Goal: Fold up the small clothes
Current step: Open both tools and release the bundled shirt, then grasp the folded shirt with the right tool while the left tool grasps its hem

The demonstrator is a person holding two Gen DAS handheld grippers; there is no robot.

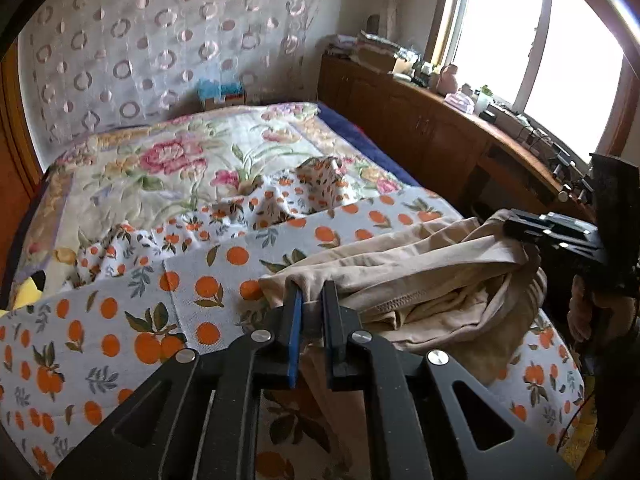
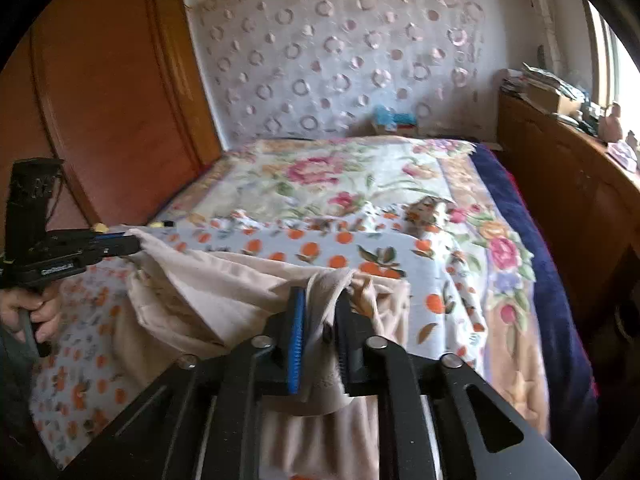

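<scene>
A beige garment (image 1: 420, 264) lies bunched on the orange-print sheet (image 1: 120, 320) of the bed, stretched between both grippers. My left gripper (image 1: 312, 290) is shut on one edge of it; the cloth is pinched tight between the blue pad and the black finger. The right wrist view shows the same left gripper (image 2: 136, 242) from the side, holding a raised corner of the garment (image 2: 224, 280), with a hand (image 2: 40, 312) on its handle. My right gripper (image 2: 320, 296) has its jaws parted, with a fold of the beige cloth hanging loosely between them. The right gripper (image 1: 508, 222) sits at the garment's far right end.
A floral quilt (image 1: 168, 160) covers the far half of the bed, with a crumpled orange-print cloth (image 1: 320, 184) on it. A wooden cabinet (image 1: 420, 120) with clutter runs along the right under the window. A wooden wardrobe (image 2: 112, 100) stands at the left.
</scene>
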